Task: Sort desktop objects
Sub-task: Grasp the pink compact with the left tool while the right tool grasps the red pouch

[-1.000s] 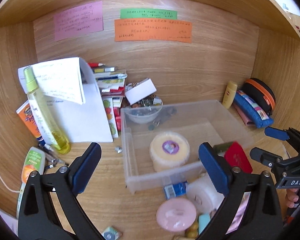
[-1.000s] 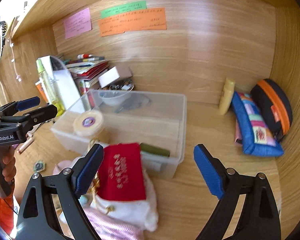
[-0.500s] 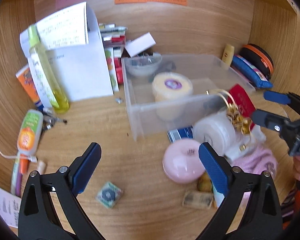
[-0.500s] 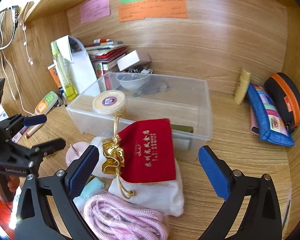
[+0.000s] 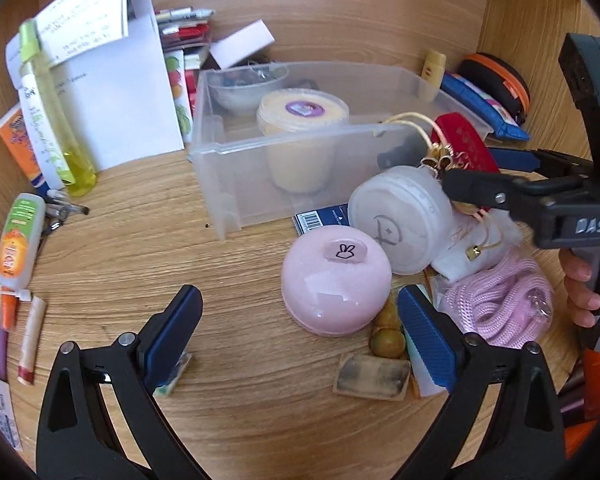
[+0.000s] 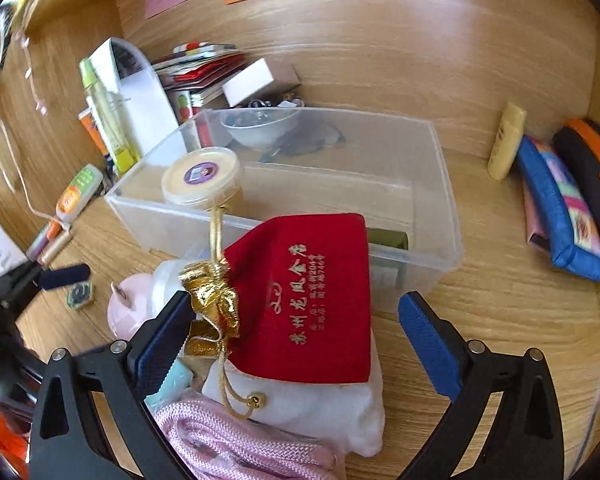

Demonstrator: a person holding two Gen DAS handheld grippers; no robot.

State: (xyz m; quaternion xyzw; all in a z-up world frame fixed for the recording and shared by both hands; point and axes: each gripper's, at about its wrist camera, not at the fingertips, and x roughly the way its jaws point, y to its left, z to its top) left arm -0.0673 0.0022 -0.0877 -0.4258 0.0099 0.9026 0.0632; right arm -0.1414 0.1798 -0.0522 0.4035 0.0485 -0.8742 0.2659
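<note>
A clear plastic bin (image 5: pixel 284 148) (image 6: pixel 440 208) holds a round yellow tub (image 5: pixel 300 120) (image 6: pixel 202 176). In front of it lies a pile: a pink round case (image 5: pixel 336 280), a white round jar (image 5: pixel 400 224), a red velvet pouch with a gold tie (image 6: pixel 312 300) on a white pouch (image 6: pixel 312 408), and a pink cord (image 5: pixel 500 304) (image 6: pixel 220 440). My left gripper (image 5: pixel 300 328) is open, just in front of the pink case. My right gripper (image 6: pixel 296 336) is open, its fingers on either side of the red pouch, slightly above it.
A yellow bottle (image 5: pixel 48 120), white paper folder (image 5: pixel 112 92) and stacked books (image 5: pixel 184 40) stand at the back left. Tubes and pens (image 5: pixel 16 240) lie at the left. A cream tube (image 6: pixel 506 146) and zipped pouches (image 6: pixel 568 208) lie at the right. A small eraser (image 5: pixel 372 376) lies near the front.
Both grippers have tilted down and moved closer to the pile in front of the bin. The right gripper now straddles the red pouch; both stay open.
</note>
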